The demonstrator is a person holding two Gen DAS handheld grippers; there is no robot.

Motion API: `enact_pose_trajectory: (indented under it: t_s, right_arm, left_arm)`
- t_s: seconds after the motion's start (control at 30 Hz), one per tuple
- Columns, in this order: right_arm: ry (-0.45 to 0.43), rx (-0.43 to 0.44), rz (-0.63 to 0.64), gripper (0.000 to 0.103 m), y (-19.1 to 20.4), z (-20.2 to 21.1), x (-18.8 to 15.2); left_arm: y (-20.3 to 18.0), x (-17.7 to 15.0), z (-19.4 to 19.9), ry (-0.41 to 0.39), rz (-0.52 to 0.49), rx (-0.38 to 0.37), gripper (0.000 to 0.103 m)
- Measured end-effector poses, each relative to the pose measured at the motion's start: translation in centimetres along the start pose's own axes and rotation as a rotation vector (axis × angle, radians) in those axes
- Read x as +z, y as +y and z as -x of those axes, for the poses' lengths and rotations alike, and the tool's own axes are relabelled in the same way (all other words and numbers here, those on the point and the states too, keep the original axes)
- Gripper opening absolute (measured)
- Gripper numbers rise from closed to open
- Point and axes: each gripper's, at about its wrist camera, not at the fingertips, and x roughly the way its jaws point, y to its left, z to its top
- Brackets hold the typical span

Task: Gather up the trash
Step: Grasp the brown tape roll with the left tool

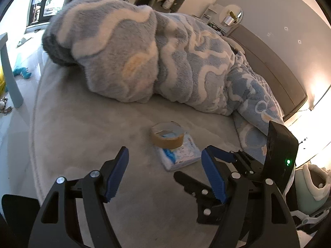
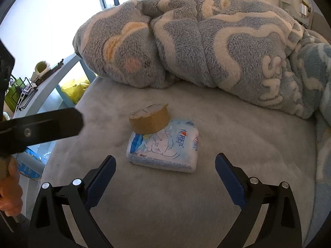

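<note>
Soft white-and-blue plastic tissue pack (image 2: 163,146) is lying on the grey bed (image 2: 227,186), with a stiff, light brown tape roll (image 2: 149,118) resting on its far corner. Both claws, left claw (image 1: 165,161) and right claw (image 2: 165,169), are hovering apart, empty. Pack likely squashy and slippery; pinching its short sides looks best.

Both cameras ride just behind their own fingers and look forward and down across the bed (image 1: 82,124). The left wrist view sits a little farther back, taking in the blanket (image 1: 144,62), the headboard wall at right and the right gripper (image 1: 204,159) at its right edge. The right wrist view is nearer and lower (the left gripper's body crosses its left side). Both share the tape (image 1: 167,134) (image 2: 149,119) on the pack (image 1: 180,155) (image 2: 165,148), with the blanket (image 2: 206,41) behind.
</note>
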Motion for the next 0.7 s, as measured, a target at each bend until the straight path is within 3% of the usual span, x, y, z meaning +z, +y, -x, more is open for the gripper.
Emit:
enact_pose_trajectory:
  t_s: [0.37, 0.7]
  right_arm:
    - [0.012, 0.062, 0.018, 0.098, -1.9, -0.4, -0.3]
    - [0.015, 0.104, 0.006, 0.098, -3.7, -0.1, -0.1]
  left_arm:
    - [-0.3, 0.8, -4.8, 0.043, 0.034, -0.043, 0.071]
    - [0.3, 1.7, -6.7, 0.051, 0.053, -0.045, 0.047]
